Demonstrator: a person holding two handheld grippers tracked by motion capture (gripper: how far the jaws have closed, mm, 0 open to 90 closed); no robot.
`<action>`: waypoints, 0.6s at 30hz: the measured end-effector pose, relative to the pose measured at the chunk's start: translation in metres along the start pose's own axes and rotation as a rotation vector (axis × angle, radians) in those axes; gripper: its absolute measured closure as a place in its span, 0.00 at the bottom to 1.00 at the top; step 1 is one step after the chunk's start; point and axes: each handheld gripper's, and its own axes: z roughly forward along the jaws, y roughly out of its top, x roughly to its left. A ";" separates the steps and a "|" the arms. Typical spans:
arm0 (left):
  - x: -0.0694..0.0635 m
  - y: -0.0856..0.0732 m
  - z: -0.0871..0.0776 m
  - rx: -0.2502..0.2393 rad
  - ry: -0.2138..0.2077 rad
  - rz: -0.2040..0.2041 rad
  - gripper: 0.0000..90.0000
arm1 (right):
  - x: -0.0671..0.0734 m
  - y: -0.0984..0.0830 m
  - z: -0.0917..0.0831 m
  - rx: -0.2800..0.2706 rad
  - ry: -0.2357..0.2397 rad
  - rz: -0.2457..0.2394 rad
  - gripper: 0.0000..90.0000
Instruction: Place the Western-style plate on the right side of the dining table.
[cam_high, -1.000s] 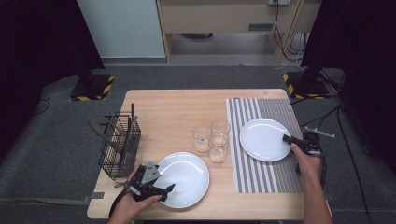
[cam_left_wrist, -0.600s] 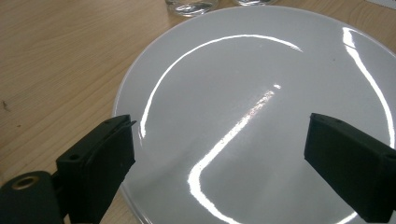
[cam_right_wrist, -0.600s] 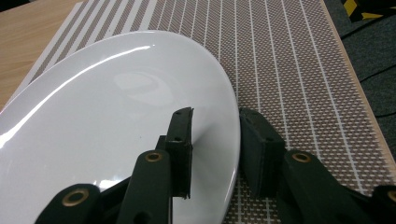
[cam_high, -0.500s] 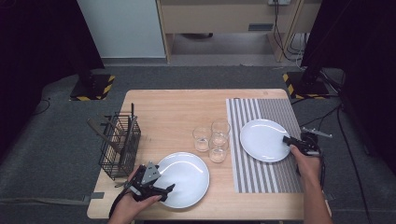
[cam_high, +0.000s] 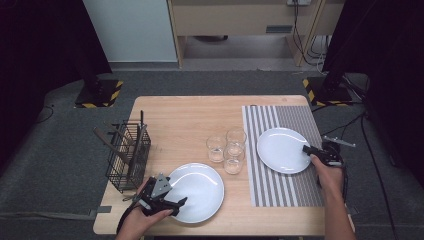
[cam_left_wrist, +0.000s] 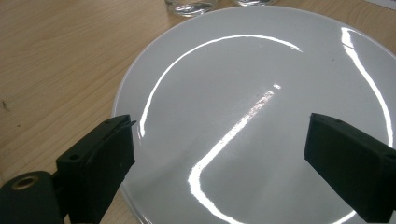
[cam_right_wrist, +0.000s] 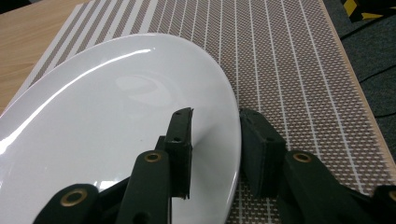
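Observation:
Two white plates lie on the wooden table (cam_high: 175, 117). The left plate (cam_high: 200, 190) (cam_left_wrist: 252, 84) sits near the front edge. My left gripper (cam_high: 178, 206) (cam_left_wrist: 219, 158) hovers over its near left rim, jaws spread wide and open, nothing between them. The right plate (cam_high: 281, 150) (cam_right_wrist: 116, 121) rests on a striped placemat (cam_high: 295, 185) (cam_right_wrist: 289, 60). My right gripper (cam_high: 306, 149) (cam_right_wrist: 217, 135) straddles that plate's right rim: one jaw is over the plate, the other outside the edge. A gap shows at the rim, so it is open.
Three clear glasses (cam_high: 216, 148) (cam_high: 236, 136) (cam_high: 233, 160) stand clustered between the plates. A black wire basket (cam_high: 127, 157) holding utensils stands at the table's left edge, close to the left hand. Dark floor surrounds the table.

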 end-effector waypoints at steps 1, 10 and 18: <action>0.000 0.000 0.000 -0.001 0.000 -0.001 0.09 | 0.000 0.000 0.000 0.000 -0.001 -0.002 0.73; 0.000 0.000 0.000 -0.002 0.000 0.002 0.09 | 0.001 0.000 0.001 -0.006 -0.002 0.001 0.71; 0.000 0.000 -0.001 -0.003 0.003 0.001 0.09 | 0.002 0.003 0.000 -0.028 -0.003 0.000 0.64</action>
